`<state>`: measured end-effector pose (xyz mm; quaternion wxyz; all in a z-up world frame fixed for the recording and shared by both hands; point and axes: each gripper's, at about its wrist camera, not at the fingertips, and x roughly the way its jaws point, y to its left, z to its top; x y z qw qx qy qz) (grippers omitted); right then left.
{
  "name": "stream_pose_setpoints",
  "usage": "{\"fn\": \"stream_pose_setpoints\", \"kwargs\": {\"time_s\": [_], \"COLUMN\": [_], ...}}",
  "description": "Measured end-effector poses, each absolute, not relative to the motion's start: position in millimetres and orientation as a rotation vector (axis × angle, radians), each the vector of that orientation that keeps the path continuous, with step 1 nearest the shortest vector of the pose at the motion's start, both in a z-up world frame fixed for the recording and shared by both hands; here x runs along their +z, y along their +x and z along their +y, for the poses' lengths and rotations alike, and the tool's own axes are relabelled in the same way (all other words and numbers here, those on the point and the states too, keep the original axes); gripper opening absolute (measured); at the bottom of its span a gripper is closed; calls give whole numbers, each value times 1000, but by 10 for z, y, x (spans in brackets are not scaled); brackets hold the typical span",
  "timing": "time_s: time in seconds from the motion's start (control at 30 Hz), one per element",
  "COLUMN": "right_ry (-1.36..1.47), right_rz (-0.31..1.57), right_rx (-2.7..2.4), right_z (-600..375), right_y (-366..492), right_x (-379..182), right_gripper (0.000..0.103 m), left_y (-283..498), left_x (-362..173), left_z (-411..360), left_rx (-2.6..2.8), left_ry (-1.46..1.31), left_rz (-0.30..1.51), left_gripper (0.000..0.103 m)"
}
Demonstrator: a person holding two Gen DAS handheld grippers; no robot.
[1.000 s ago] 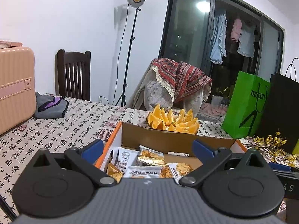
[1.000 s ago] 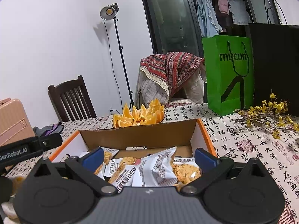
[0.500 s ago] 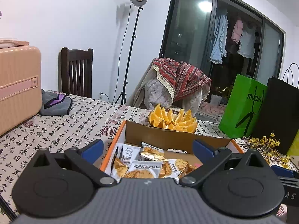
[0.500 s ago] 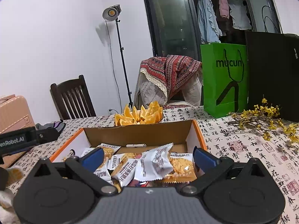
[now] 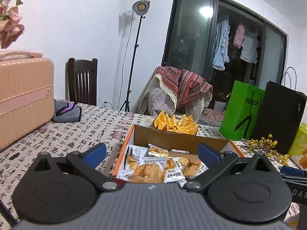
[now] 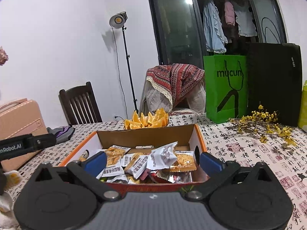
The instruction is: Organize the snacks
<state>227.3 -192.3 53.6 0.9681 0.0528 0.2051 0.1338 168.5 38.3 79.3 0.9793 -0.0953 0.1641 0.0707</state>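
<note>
Right wrist view: both grippers, R (image 6: 153, 160) & L (image 5: 151, 153), open w/ nothing held above box (image 6: 145, 137); come down slow, pinch top white packet (image 6: 162, 156) only.

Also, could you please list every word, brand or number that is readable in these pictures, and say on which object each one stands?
"mucun": on the green paper bag.
"nRobot.AI": on the left gripper's black body, cut off at the right wrist view's edge.
"DAS": on black hardware at the left wrist view's right edge, cut off.
Black bag: small side print, too small to read.
Snack packets: Chinese print and barcodes, too small.
Tablecloth: Chinese calligraphy, not reliably readable.
</note>
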Motion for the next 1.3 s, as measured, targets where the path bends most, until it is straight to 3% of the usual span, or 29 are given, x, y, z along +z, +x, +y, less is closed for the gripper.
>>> {"fn": "stream_pose_setpoints", "kwargs": {"time_s": [1.3], "right_ry": [92], "right_rz": [346], "right_rx": [290], "right_z": [-2283], "right_y": [884], "right_x": [518], "right_gripper": [103], "left_y": [323], "left_x": [724], "left_z": [324], "left_rx": [58], "left_ry": [-167], "left_rz": [248], "left_gripper": [103]}}
